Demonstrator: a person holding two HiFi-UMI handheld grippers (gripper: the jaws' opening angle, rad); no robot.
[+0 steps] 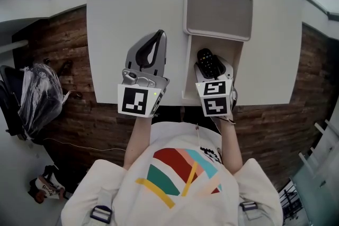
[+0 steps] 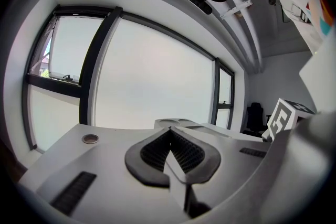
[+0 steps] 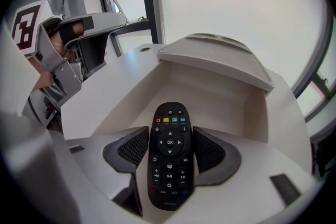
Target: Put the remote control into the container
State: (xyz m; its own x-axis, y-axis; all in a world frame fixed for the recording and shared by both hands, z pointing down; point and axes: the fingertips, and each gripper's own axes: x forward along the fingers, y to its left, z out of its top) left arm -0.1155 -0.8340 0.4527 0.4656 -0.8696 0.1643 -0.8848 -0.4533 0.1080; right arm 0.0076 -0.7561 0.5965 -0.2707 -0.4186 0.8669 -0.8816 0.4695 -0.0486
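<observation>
R gripper (image 3: 169, 148) clamps remote control (image 3: 169, 161) by its sides, long axis toward 12 o'clock, at the open container (image 3: 212, 93)'s near end; L gripper (image 1: 151, 53), closed w/ nothing in it, sits at 9 o'clock.

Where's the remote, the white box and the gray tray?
Remote control (image 3: 169, 157): right gripper view, its button face.
White box (image 3: 210, 94): right gripper view, its inner back wall.
Gray tray (image 1: 218, 16): head view, its flat lower section.

around me: white table (image 1: 132, 13) over dark wood-plank floor (image 1: 74, 124); tall bright windows (image 2: 157, 76) beyond; black office chair (image 2: 255, 114) to the right.
</observation>
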